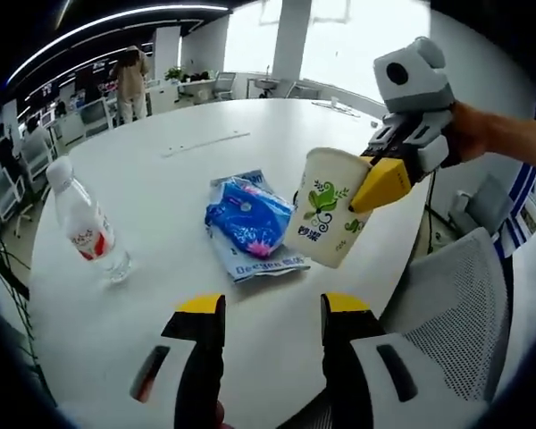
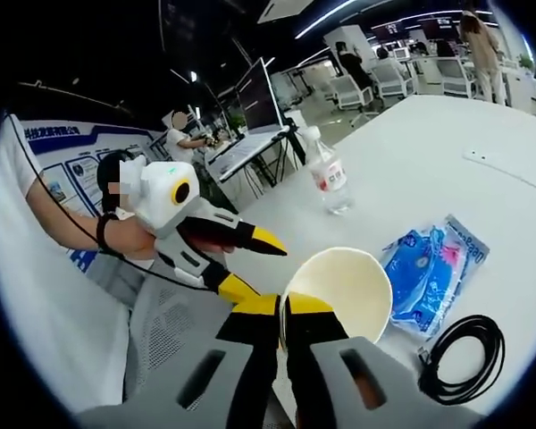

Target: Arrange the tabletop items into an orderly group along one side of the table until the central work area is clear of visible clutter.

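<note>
Right tool [image 2: 283, 315] on paper cup [image 2: 339, 290] rim

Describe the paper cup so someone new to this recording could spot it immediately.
On the large round white table, look at the near edge beside the blue tissue packs. The paper cup is held off the surface, tilted, its rim pinched by the right gripper. It is cream with a green leaf print, unlike the clear, red-labelled water bottle.

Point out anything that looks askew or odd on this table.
The paper cup hangs tilted in the right gripper, clamped by its rim. The blue packets lie in a loose overlapping heap. The bottle stands upright.
</note>
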A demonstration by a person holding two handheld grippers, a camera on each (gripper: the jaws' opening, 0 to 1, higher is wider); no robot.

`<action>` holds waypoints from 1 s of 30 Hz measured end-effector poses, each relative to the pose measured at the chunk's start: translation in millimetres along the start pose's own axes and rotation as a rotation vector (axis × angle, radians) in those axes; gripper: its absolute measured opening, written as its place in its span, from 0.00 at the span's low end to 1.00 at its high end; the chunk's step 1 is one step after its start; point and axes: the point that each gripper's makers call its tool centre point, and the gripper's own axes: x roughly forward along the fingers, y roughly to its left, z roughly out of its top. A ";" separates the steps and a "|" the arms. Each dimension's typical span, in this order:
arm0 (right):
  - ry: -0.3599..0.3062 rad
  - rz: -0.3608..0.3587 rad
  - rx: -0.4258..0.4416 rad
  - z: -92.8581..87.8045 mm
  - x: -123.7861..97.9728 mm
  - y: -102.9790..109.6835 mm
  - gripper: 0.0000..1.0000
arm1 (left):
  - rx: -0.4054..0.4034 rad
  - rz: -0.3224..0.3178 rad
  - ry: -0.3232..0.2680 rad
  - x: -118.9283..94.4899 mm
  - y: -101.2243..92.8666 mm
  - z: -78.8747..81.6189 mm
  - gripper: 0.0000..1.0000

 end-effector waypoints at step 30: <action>0.103 -0.066 -0.147 28.9 42.0 -24.1 0.00 | -0.122 0.102 -0.055 -40.8 32.4 -12.3 0.42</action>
